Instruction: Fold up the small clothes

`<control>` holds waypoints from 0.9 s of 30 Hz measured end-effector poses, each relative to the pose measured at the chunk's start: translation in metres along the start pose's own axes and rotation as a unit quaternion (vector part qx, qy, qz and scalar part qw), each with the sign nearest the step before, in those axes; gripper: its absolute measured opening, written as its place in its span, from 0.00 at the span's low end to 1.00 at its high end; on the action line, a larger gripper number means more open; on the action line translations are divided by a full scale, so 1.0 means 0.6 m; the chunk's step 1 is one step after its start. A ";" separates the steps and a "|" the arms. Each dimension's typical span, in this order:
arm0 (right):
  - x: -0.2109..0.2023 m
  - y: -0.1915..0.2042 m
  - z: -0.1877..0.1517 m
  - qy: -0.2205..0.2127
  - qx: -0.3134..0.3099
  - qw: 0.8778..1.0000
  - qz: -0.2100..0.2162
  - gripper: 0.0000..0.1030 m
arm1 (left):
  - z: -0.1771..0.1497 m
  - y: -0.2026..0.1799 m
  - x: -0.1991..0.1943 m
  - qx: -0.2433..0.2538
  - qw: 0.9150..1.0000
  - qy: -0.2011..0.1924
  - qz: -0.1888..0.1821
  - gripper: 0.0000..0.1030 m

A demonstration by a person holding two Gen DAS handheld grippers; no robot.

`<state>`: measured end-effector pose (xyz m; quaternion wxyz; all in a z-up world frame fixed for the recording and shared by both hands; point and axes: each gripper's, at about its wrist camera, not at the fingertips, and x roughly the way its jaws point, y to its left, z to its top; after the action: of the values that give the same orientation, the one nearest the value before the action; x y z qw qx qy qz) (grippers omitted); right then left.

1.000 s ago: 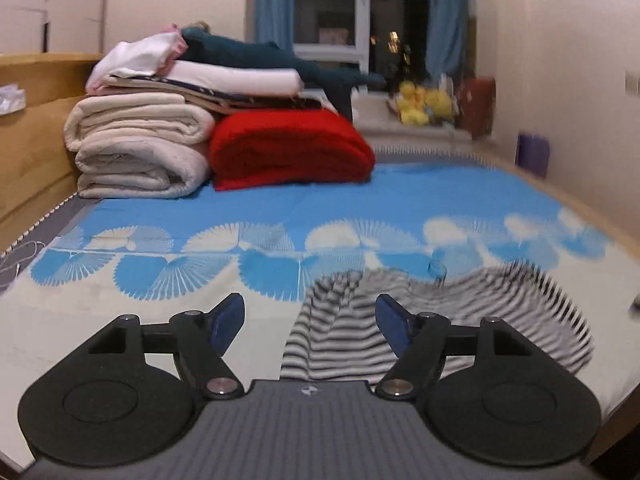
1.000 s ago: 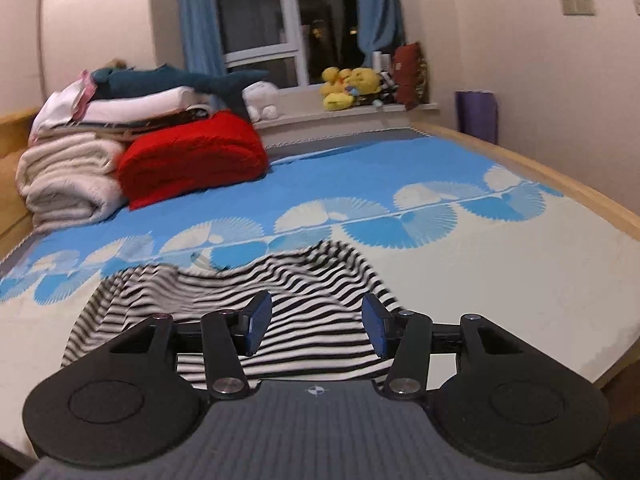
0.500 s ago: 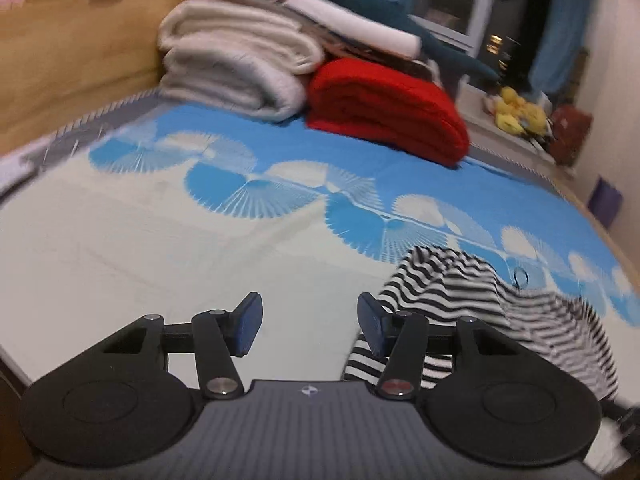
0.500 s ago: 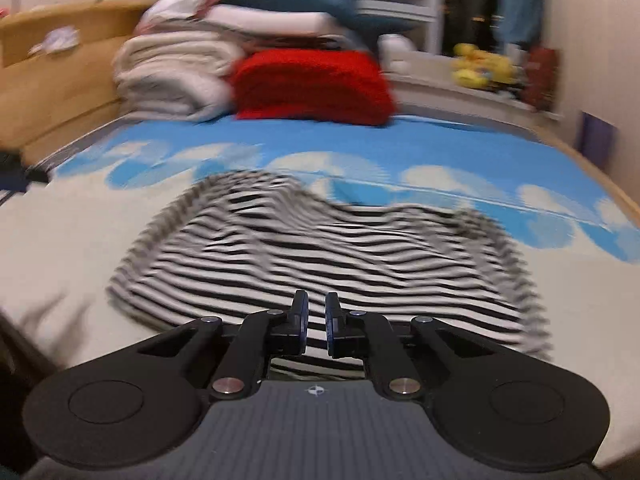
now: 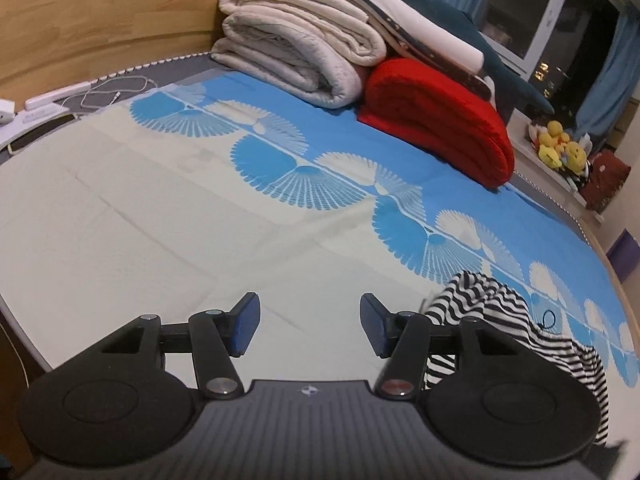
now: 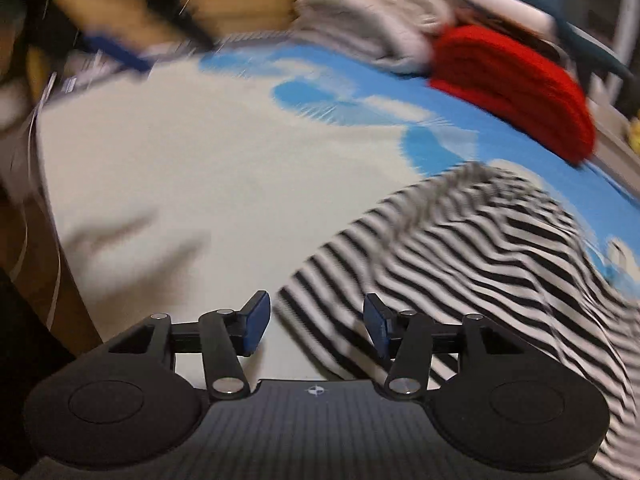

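A black-and-white striped garment [image 6: 472, 248] lies crumpled on the bed [image 5: 160, 208]. In the right wrist view, which is motion-blurred, my right gripper [image 6: 316, 326] is open over the garment's near left edge, holding nothing. In the left wrist view the garment [image 5: 508, 320] lies at the lower right, partly hidden behind the right finger. My left gripper [image 5: 308, 328] is open and empty over bare cream sheet to the left of the garment.
A stack of folded blankets [image 5: 296, 52] and a red folded blanket [image 5: 440, 120] sit at the bed's far side by the wooden headboard [image 5: 100, 16]. A white cable and power strip [image 5: 60, 100] lie at the left edge. Plush toys [image 5: 560, 152] sit on the windowsill.
The right gripper was shut half a second ago and has opened; it swung left along the garment. The left gripper moved left, off the garment, and stayed open.
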<state>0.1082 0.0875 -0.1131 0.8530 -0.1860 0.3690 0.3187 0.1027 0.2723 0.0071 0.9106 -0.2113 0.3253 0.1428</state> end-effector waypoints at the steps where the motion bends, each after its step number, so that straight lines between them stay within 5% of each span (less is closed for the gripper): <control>1: 0.014 0.007 -0.001 0.016 -0.015 1.000 0.002 0.54 | 0.002 0.004 0.003 -0.005 1.000 0.002 0.000 0.59; 3: 0.045 0.021 -0.005 0.054 -0.046 0.997 -0.020 0.53 | 0.006 0.012 0.007 -0.010 1.000 0.006 0.002 0.59; 6: 0.054 0.023 0.005 0.048 -0.041 0.998 -0.026 0.50 | 0.009 0.021 0.012 -0.015 1.000 0.008 0.004 0.59; 8: 0.055 0.024 0.010 0.048 -0.040 0.998 -0.030 0.26 | 0.010 0.025 0.014 -0.015 1.000 0.010 0.005 0.59; 11: 0.053 0.028 0.012 0.046 -0.057 0.997 -0.034 0.10 | 0.011 0.027 0.017 -0.016 1.000 0.013 0.008 0.59; 27: -0.017 0.044 0.073 -0.019 0.006 0.999 -0.035 0.05 | 0.008 0.027 0.007 -0.025 1.000 -0.006 0.016 0.59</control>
<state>0.1071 0.1267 -0.0789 0.8719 -0.1874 0.3478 0.2894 0.1018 0.2893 0.0032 0.9043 -0.2282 0.3198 0.1669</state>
